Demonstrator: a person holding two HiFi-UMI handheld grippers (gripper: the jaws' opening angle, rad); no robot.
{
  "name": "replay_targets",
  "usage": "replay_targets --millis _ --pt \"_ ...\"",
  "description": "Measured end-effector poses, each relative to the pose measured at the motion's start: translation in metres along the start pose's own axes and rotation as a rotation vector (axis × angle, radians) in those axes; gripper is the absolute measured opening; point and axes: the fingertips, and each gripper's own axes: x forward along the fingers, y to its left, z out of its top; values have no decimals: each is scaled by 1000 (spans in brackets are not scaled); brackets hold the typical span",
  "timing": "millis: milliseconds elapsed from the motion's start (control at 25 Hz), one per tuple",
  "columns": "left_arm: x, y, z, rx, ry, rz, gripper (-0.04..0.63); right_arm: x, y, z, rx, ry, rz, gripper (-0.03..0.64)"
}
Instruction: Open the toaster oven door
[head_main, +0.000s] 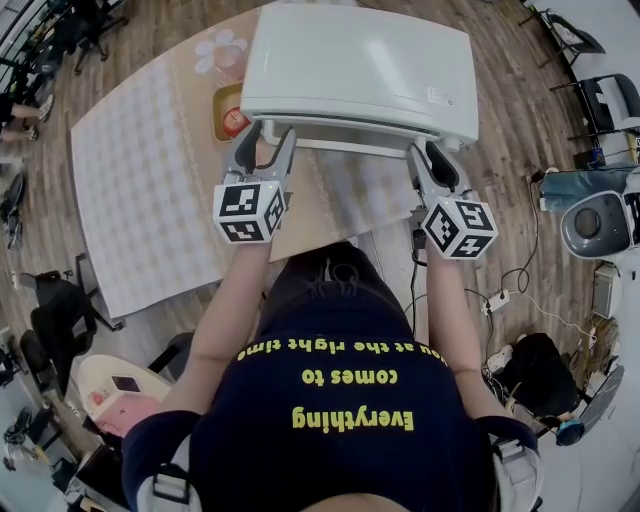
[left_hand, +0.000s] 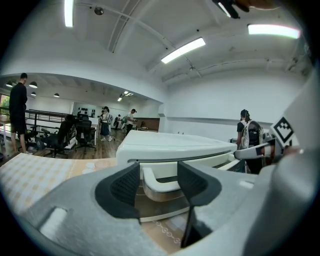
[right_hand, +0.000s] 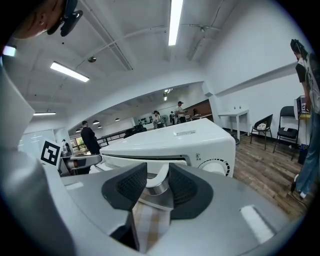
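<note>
Biggest first: one bench (head_main: 195, 90), wood-toned, with one checked mat (head_main: 130, 190) over its left side. Then one white toaster oven (head_main: 360, 65), parked at the bench's far edge toward the right corner, front facing the person, so within easy reach of both arms. Door shut or near enough, hard to call from up here. Two tongs next, one at each end of the front, probably to share the pull and keep the door from twisting. For the left tongs (head_main: 267, 135): fairly wide, straddling the left end of the single door handle (left_hand: 160, 184) with clear gaps either side, so gripping nothing yet. For the right tongs (head_main: 430, 152): narrowed well down around the handle's right end, pads (right_hand: 131, 186) looking pressed against the metal post there, so calling that a hold. Both tipped slightly downward at handle height, presumably set up to swing the door out and down. Smallest: one little dish (head_main: 228, 110) with something red in it, just beside the oven's left side near the far edge, seemingly out of the door's path.
</note>
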Motion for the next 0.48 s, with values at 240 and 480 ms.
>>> replay_targets --millis 240,480 --pt "-8 -3 -6 -3 15 -19 229 -8 1 -6 -3 22 7 133" --pt "-15 -6 -12 -2 36 -20 229 -15 3 -12 -8 43 11 118"
